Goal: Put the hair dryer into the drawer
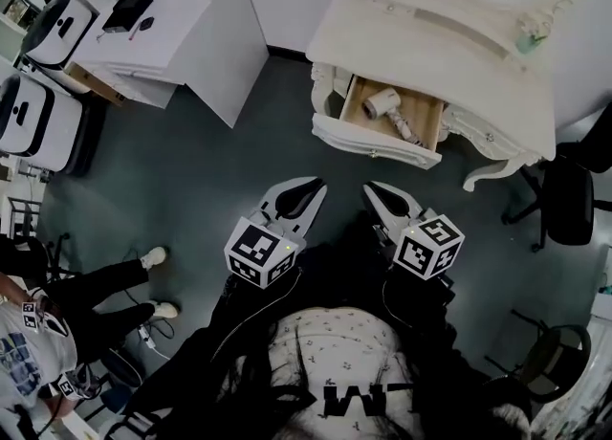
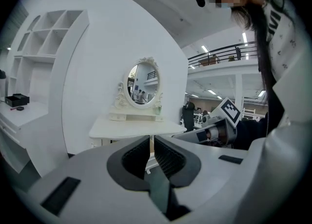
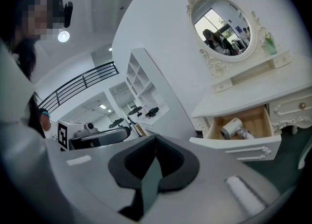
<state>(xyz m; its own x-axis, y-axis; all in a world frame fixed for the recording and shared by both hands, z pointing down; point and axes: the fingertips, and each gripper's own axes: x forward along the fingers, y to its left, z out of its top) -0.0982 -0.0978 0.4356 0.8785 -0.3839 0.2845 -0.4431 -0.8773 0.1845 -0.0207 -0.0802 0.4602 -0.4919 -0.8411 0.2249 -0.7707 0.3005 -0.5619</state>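
A white hair dryer (image 1: pixel 384 103) lies inside the open wooden drawer (image 1: pixel 373 142) of the cream dressing table (image 1: pixel 430 36), with its cord beside it. In the right gripper view the hair dryer (image 3: pixel 231 128) shows in the pulled-out drawer (image 3: pixel 239 145). Both grippers hang over the dark floor, well short of the drawer front. My left gripper (image 1: pixel 308 194) (image 2: pixel 151 140) has a narrow slit between its pads and holds nothing. My right gripper (image 1: pixel 375 191) (image 3: pixel 156 139) is shut and empty.
An oval mirror (image 2: pixel 143 83) stands on the dressing table. A black chair (image 1: pixel 569 199) stands right of it. At the far left are a white desk (image 1: pixel 143 27) and white cases (image 1: pixel 38 113). Another person (image 1: pixel 86 304) stands at lower left.
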